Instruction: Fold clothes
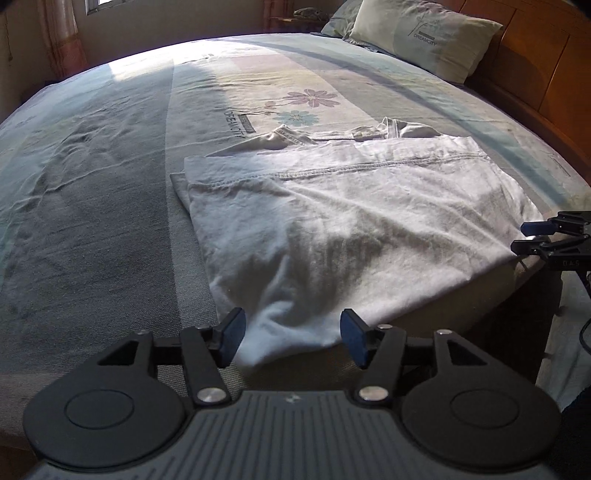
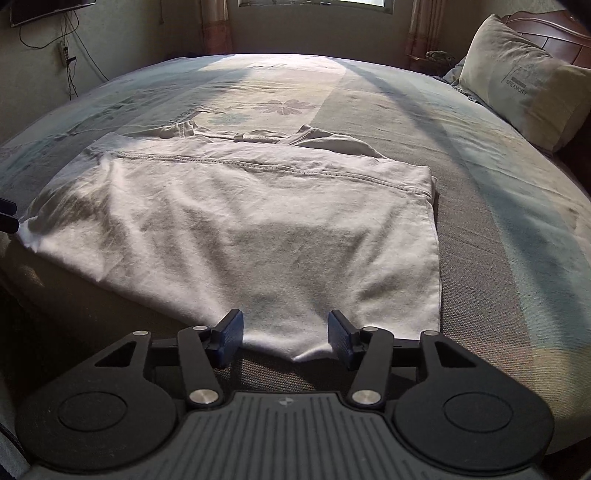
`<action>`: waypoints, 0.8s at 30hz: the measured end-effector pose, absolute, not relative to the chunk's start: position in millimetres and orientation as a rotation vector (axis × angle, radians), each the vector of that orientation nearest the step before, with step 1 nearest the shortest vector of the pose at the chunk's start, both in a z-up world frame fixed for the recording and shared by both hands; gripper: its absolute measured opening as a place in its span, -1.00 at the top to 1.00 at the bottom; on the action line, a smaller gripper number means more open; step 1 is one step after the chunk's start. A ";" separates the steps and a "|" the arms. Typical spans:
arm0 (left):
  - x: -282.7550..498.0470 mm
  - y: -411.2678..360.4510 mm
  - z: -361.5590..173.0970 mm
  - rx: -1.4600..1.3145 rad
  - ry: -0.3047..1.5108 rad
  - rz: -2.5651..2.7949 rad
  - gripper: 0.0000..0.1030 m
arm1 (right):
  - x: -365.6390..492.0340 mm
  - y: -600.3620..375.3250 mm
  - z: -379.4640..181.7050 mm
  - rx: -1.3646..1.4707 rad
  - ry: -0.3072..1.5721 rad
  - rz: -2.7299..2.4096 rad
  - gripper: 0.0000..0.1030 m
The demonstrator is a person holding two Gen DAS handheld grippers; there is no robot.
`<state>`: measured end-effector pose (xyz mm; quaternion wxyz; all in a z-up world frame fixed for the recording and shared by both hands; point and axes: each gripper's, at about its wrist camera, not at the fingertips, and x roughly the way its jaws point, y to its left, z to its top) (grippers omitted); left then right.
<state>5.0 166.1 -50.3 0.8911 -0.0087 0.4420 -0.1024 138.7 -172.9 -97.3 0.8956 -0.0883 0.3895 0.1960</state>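
Note:
A white T-shirt (image 1: pixel 343 225) lies on the bed, folded over with its hem seam across the top and its collar and sleeves beyond; it also shows in the right wrist view (image 2: pixel 236 229). My left gripper (image 1: pixel 291 338) is open, its blue pads either side of the shirt's near corner at the bed's front edge. My right gripper (image 2: pixel 286 338) is open around the other near corner; it also shows in the left wrist view (image 1: pixel 532 236). Neither gripper holds the cloth.
The bed sheet (image 1: pixel 110 184) is striped with a flower print. A pillow (image 1: pixel 424 33) lies against the wooden headboard (image 1: pixel 535 66); the pillow also shows in the right wrist view (image 2: pixel 517 77). A window and curtains stand behind the bed. The bed's near edge drops off below the grippers.

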 end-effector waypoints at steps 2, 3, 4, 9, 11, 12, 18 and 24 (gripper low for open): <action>4.8 162.0 -58.6 -0.067 0.921 -0.259 -0.31 | 138.3 -169.6 -98.3 -0.199 0.802 0.402 -0.19; 5.7 160.6 -65.5 -0.093 0.943 -0.267 -0.31 | 138.2 -168.6 -98.6 -0.204 0.799 0.401 -0.21; 4.4 160.3 -69.4 -0.114 0.961 -0.261 -0.31 | 138.2 -169.2 -98.8 -0.202 0.798 0.403 -0.21; -6.1 162.9 -63.6 -0.197 1.035 -0.165 -0.36 | 138.0 -174.7 -99.9 -0.181 0.794 0.419 -0.27; -10.6 169.7 -54.2 -0.278 1.019 -0.123 -0.41 | 137.3 -173.4 -100.5 -0.187 0.790 0.418 -0.29; -12.5 175.6 -53.6 -0.364 1.003 -0.125 -0.45 | 137.3 -172.3 -100.6 -0.190 0.789 0.417 -0.32; -12.6 203.8 -81.0 -0.749 0.943 -0.076 -0.51 | 138.8 -170.9 -100.7 -0.195 0.790 0.422 -0.40; -21.6 232.3 -60.2 -0.838 0.653 0.065 -0.49 | 140.1 -171.1 -100.9 -0.197 0.791 0.429 -0.44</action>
